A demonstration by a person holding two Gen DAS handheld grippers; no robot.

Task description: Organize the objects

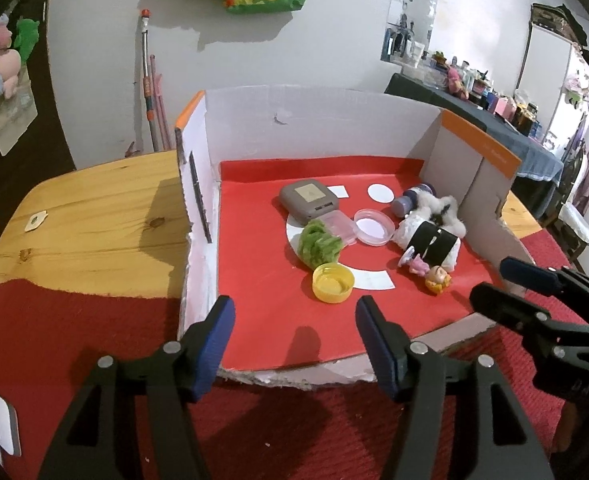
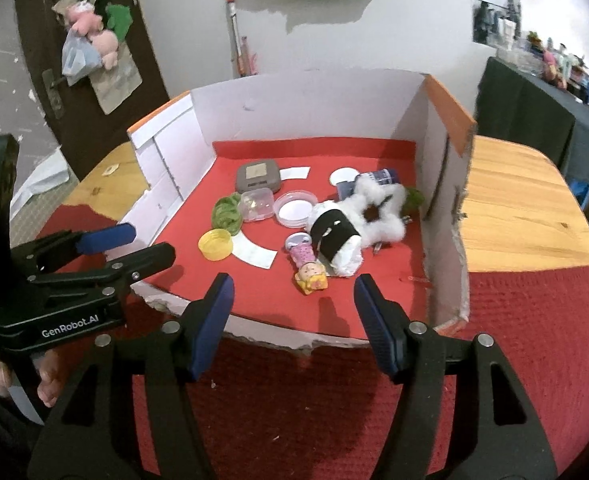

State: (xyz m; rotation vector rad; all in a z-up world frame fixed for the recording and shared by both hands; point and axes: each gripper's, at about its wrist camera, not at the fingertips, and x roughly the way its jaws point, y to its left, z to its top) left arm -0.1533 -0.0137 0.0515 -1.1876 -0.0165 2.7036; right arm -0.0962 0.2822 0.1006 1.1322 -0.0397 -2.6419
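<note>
A cardboard box (image 1: pixel 318 120) lined in red holds the objects. In it lie a grey case (image 1: pixel 309 201), a green scrunchie (image 1: pixel 320 245), a yellow cap (image 1: pixel 333 282), a clear round lid (image 1: pixel 373 227), a white roll with a black band (image 1: pixel 434 246), a small doll (image 2: pixel 308 264) and a fluffy white scrunchie (image 2: pixel 378 212). My left gripper (image 1: pixel 294 312) hangs open over the box's front edge, nothing between its fingers. My right gripper (image 2: pixel 292 292) is open too, just short of the doll, and holds nothing. Each gripper shows in the other's view, the right gripper (image 1: pixel 510 284) and the left gripper (image 2: pixel 146 244).
The box stands on a wooden table (image 1: pixel 94 216) partly covered by a red cloth (image 2: pixel 534 320). A small clear box (image 2: pixel 257 204) and a blue jar (image 2: pixel 374 180) also lie inside. The box walls rise left, back and right; its front is torn low.
</note>
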